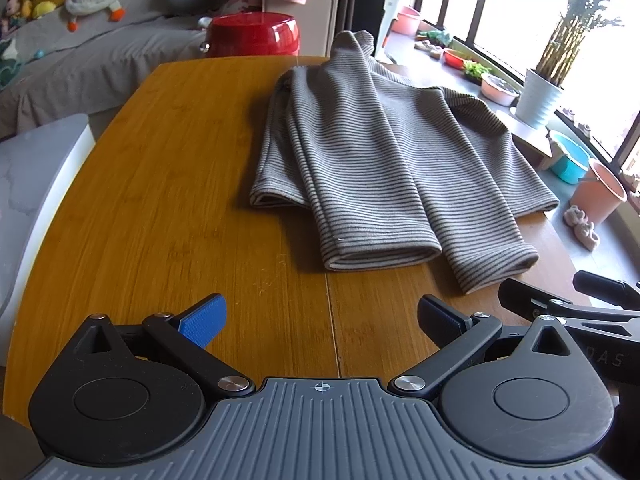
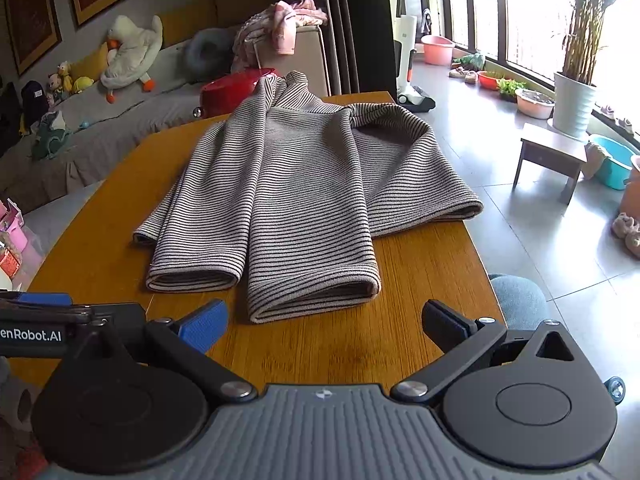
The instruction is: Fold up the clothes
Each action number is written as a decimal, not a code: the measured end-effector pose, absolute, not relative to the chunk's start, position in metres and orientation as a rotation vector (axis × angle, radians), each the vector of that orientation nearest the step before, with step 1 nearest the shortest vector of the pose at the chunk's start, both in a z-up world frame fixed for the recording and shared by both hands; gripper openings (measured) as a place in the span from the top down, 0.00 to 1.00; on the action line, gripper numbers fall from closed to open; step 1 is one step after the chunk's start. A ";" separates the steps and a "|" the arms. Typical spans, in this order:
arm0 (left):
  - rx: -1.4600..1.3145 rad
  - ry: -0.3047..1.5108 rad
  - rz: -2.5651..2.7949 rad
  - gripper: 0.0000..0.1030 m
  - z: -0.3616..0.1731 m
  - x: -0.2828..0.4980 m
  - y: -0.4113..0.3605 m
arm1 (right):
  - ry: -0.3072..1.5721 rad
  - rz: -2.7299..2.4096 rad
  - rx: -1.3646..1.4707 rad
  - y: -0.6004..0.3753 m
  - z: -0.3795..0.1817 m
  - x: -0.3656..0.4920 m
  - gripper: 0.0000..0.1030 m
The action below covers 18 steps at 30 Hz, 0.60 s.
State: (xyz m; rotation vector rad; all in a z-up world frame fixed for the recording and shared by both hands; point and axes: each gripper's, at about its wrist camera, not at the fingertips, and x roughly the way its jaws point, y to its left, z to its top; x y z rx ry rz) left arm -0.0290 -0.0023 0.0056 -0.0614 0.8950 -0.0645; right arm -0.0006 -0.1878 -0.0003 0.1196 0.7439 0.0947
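The striped garment (image 2: 296, 184) is lying partly folded on the wooden table (image 1: 168, 208); the left hand-held gripper (image 1: 320, 320) is hovering with jaws apart, holding nothing; the right hand-held gripper (image 2: 324, 320) is likewise gaping empty; lettering reading "enRobot.AI" (image 2: 31, 336) is showing on the neighbouring gripper.

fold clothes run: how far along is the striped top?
Done: both sleeves of the striped top look folded in over the body, cuffs toward the near table edge.
In hand: nothing. The left hand-held gripper and right hand-held gripper are both open, short of the cloth.
Left: probably folding the body crosswise; it still lies full length.
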 end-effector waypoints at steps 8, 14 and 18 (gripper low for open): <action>-0.069 0.889 -0.063 0.00 0.006 -0.028 -0.001 | 0.730 0.098 0.110 -0.187 0.004 -0.003 0.00; -0.070 0.886 -0.067 0.00 0.007 -0.026 -0.003 | 0.722 0.097 0.101 -0.186 0.007 -0.004 0.00; -0.072 0.887 -0.069 0.00 0.007 -0.025 -0.003 | 0.722 0.097 0.104 -0.188 0.008 -0.004 0.00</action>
